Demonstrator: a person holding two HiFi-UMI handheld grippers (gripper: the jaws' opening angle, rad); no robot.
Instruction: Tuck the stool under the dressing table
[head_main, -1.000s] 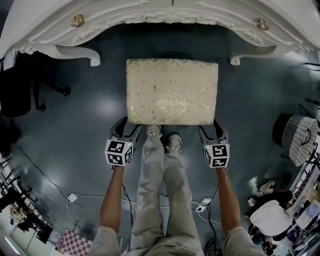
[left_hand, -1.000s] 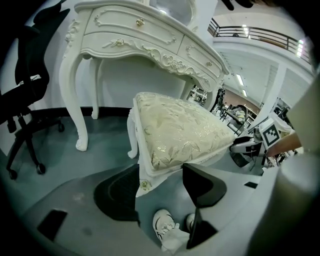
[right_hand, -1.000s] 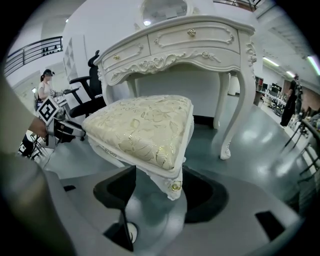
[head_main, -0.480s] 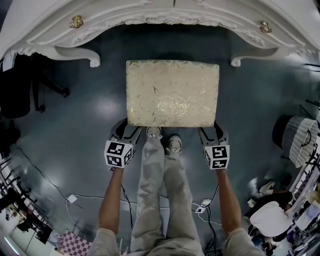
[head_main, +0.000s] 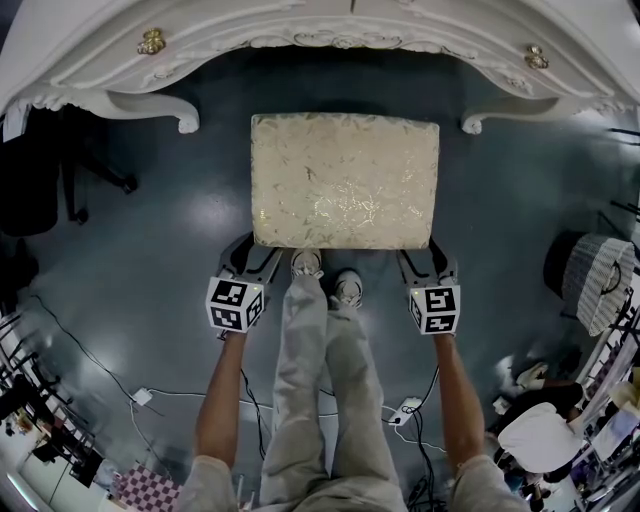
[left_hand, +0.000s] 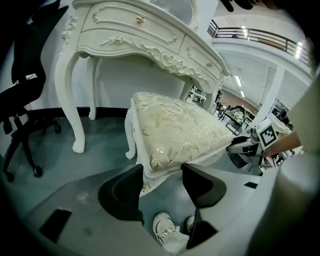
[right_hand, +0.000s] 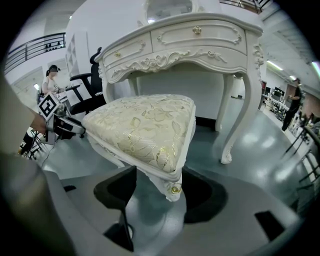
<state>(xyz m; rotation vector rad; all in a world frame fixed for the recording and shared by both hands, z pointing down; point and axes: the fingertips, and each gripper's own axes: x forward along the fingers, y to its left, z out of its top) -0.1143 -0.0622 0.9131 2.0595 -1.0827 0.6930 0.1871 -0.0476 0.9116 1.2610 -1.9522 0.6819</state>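
A cream, gold-patterned upholstered stool with white legs (head_main: 345, 180) stands on the glossy dark blue-grey floor (head_main: 170, 270), centred before the ornate white dressing table (head_main: 340, 30). Its far edge lies near the table's front and most of the seat is out in the open. The left gripper (head_main: 251, 262) has its jaws spread wide around the stool's near-left corner. The right gripper (head_main: 428, 262) is equally wide around the near-right corner. A black office chair (left_hand: 22, 95) stands left of the table, a wicker basket (head_main: 597, 278) lies to the right, and cables (head_main: 150, 395) trail across the floor.
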